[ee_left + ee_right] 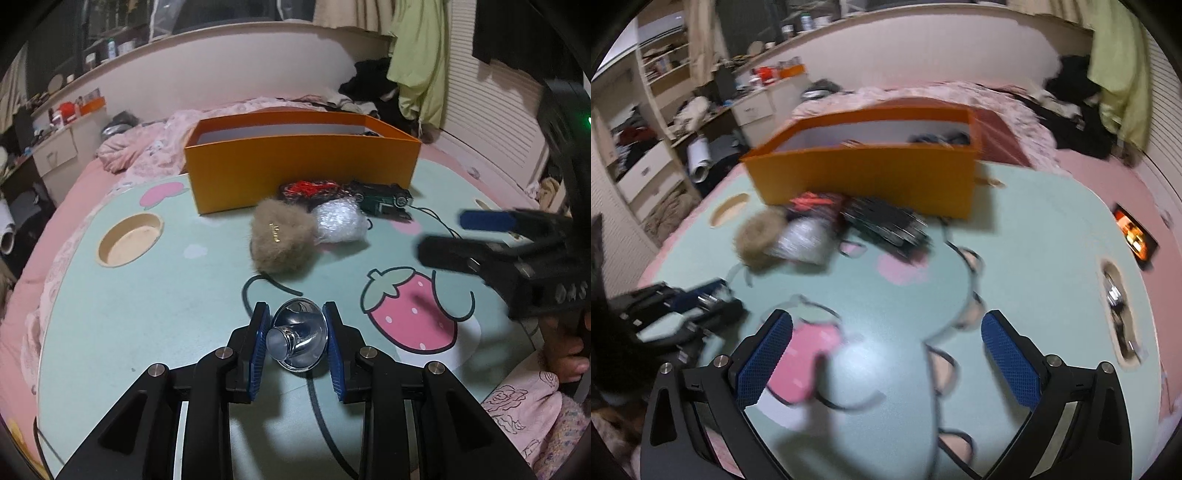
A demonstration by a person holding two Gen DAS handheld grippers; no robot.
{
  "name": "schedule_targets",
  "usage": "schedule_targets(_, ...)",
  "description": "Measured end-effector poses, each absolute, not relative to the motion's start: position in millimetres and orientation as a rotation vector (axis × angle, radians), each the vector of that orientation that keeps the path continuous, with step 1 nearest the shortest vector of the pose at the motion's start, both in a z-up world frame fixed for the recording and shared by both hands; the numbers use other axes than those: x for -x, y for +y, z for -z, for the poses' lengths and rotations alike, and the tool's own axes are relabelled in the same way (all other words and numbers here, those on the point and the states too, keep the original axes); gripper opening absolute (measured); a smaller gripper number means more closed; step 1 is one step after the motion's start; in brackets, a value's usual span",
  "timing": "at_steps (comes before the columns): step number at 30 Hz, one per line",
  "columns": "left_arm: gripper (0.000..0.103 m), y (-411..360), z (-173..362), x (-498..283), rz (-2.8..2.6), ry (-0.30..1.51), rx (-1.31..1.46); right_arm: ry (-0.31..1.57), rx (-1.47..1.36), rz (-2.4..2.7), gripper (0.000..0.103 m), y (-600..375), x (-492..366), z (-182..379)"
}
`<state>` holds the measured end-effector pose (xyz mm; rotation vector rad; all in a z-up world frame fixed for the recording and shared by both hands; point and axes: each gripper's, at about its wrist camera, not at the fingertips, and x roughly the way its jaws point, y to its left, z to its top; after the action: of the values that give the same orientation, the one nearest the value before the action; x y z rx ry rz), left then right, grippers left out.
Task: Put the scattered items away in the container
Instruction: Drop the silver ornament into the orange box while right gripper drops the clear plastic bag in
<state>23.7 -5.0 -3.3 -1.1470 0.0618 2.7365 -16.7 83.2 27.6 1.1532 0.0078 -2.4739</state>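
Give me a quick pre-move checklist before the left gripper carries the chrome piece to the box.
1. Left gripper shut on the chrome funnel-shaped piece: ok.
2. Orange box open at the top: ok.
3. Room inside the box: cannot tell; only dark items at one end show.
4. Path to the box: not ok; furry pouch and bubble wrap bundle lie in front.
5. Right gripper open, empty: ok.

right wrist view motion-blurred throughout | orange box point(303, 162) interior mostly hidden behind its near wall | right gripper point(465, 236) smeared, cut off at 3 o'clock
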Motion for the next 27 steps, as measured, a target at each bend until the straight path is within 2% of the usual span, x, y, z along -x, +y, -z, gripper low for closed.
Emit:
schedule_targets(2,0.028,-8,3,-25,-2.749,0.052,1.147,0.021,-1.152,2.428,0.090,66,29,-30)
schedule_targets(4,0.028,-9,3,-26,-2.758,0.048,1.148,0.019,-1.191,2.374,0.078,48,44,-28)
schedule_targets(6,0.028,-11,3,-27,-2.762,0.037,1.147,0.016,-1.227,2.327,0.070,31,56,-23)
schedule_targets(8,0.027,-14,3,-27,-2.766,0.025,1.148,0.044,-1.262,2.320,0.055,20,65,-17)
schedule_targets(9,0.027,-15,3,-27,-2.767,0.018,1.148,0.066,-1.256,2.336,0.036,17,66,-16)
schedule_targets(10,0.027,-17,2,-28,-2.768,0.012,1.145,0.067,-1.250,2.330,0.033,17,65,-18)
schedule_targets(13,0.028,-20,-2,-30,-2.770,0.003,1.129,0.016,-1.201,2.306,0.033,29,51,-29)
schedule_targets(18,0.027,-13,-17,-22,-2.732,0.001,1.100,0.070,-1.125,2.374,0.033,47,27,-45)
schedule_targets(23,0.027,-8,-64,11,-2.738,-0.008,0.979,0.112,-1.059,2.456,0.033,54,34,-69)
schedule_targets(27,0.028,-4,-101,66,-2.790,-0.008,0.937,0.081,-1.067,2.521,0.033,58,68,-86)
